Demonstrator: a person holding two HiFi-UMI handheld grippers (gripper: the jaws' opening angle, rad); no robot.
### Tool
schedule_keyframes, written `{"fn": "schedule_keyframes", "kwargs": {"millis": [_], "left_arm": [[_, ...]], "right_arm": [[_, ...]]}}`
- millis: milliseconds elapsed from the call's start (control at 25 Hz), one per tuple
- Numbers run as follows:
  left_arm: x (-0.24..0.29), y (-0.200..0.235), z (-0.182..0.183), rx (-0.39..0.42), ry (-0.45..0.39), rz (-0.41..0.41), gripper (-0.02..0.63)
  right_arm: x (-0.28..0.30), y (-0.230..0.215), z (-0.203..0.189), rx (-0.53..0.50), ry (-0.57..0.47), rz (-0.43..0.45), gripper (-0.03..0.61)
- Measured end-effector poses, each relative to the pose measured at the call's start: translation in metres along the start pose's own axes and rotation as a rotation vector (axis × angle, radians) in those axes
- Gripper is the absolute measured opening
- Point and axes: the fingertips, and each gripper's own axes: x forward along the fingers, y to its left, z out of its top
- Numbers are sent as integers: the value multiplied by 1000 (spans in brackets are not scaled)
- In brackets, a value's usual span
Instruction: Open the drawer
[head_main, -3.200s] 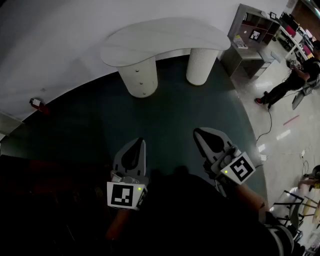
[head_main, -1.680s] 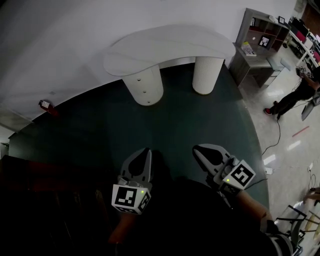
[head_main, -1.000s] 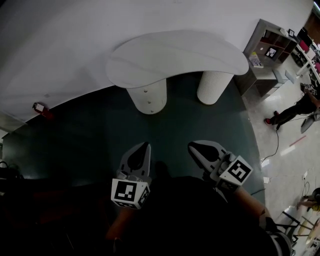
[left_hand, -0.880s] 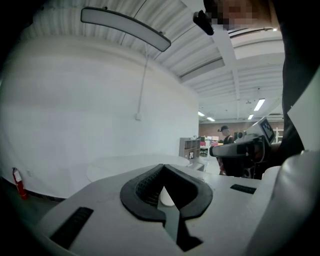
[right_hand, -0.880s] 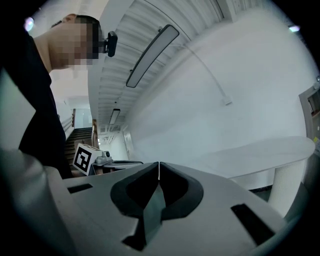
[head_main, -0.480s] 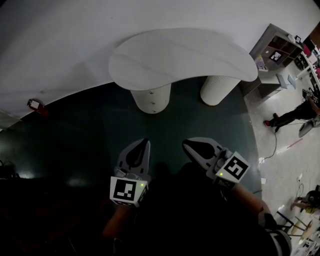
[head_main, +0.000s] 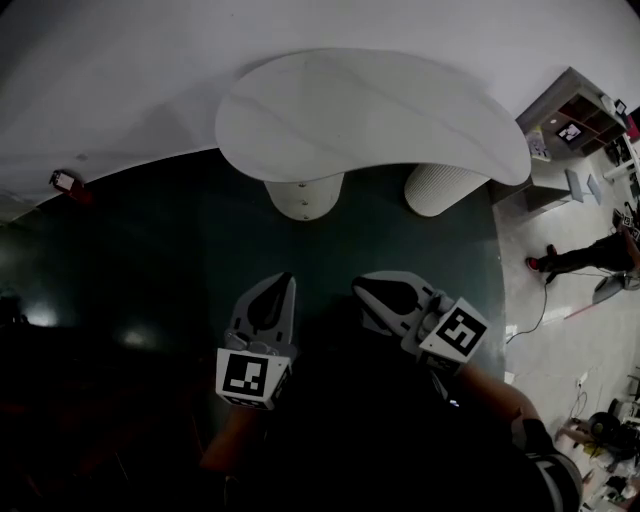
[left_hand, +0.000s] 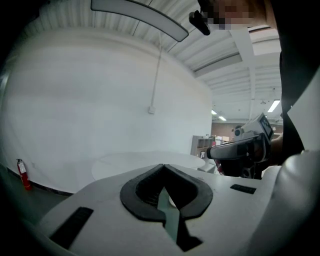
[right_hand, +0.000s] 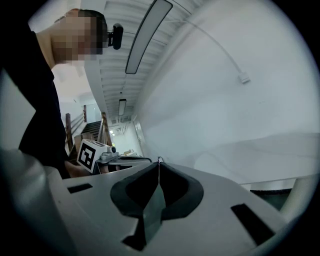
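two closed, empty claws, left gripper (head_main: 283, 278) and right gripper (head_main: 358, 283), are hanging lower centre, short of the table (head_main: 370, 110); one should be opening before reaching its left pedestal (head_main: 305, 196).

Head view's really dim, lower half almost black; only the white counter (head_main: 370, 110) and wall (head_main: 120, 70) up top catch light. Both gripper views are fisheye with dark corners, ceiling strip lights (left_hand: 145, 15) glowing.

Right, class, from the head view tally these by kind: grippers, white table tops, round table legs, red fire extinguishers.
Grippers: 2, left gripper, right gripper
White table top: 1
Round table legs: 2
Red fire extinguisher: 1
Total: 6
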Motion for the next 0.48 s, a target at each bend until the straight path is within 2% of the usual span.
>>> {"fn": "schedule_keyframes", "kwargs": {"millis": [160, 280, 480], "left_arm": [[21, 5, 11, -27, -22, 76, 11], [34, 7, 0, -19, 12, 115, 11], [54, 29, -9, -59, 32, 182, 11]], "right_arm": [[4, -33, 5, -10, -3, 54, 17], [6, -58, 5, 4, -2, 82, 17], [25, -89, -7, 21, 48, 114, 17]]}}
